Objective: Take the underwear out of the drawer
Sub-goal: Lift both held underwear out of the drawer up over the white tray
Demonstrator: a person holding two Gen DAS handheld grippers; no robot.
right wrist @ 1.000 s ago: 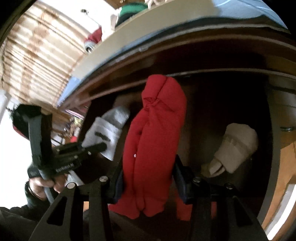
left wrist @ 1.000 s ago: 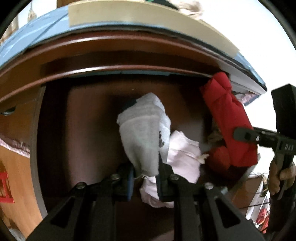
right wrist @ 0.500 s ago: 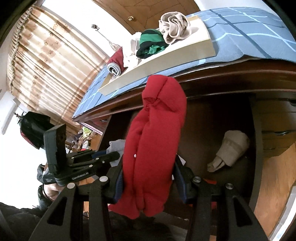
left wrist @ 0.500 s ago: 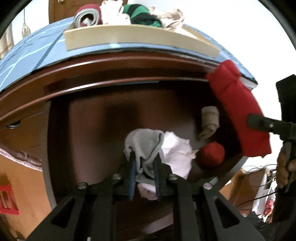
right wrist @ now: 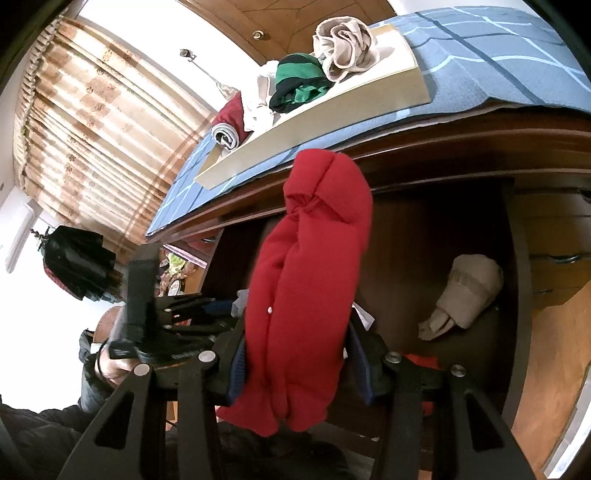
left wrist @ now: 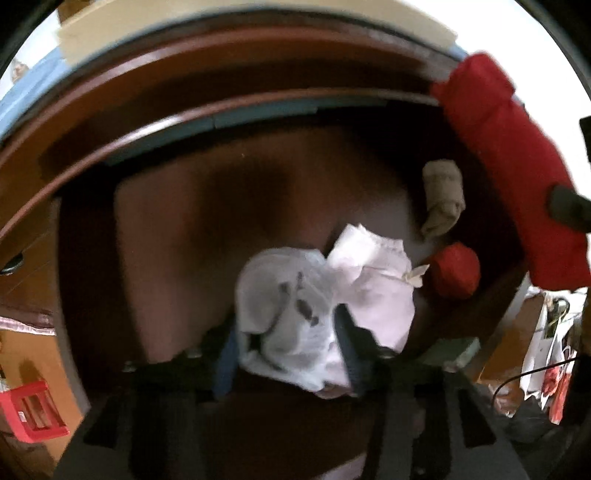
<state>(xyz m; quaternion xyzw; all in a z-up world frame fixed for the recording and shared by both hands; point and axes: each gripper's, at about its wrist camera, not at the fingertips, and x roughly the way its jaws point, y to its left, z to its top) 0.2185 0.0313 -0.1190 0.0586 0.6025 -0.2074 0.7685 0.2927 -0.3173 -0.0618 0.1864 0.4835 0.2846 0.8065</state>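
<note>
Right gripper point(right wrist: 295, 362) clamped rolled red fabric underwear point(right wrist: 310, 280), lifted above open dark wooden drawer point(right wrist: 517, 295). Left gripper point(left wrist: 288, 347) jaws opening around crumpled grey-white garment point(left wrist: 284, 306) inside drawer. Next, likely: carry red roll to cream tray point(right wrist: 332, 122) on top.

Dark wooden dresser point(right wrist: 461, 147), blue checked cloth point(right wrist: 491, 55) on top, striped curtains point(right wrist: 92, 129), bright daylight, wooden ceiling point(right wrist: 280, 18)

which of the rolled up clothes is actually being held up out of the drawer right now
The long red roll. The right gripper holds it up between its fingers, while the grey piece, the pale pink one, the beige roll and the small red ball lie in the drawer.
</note>
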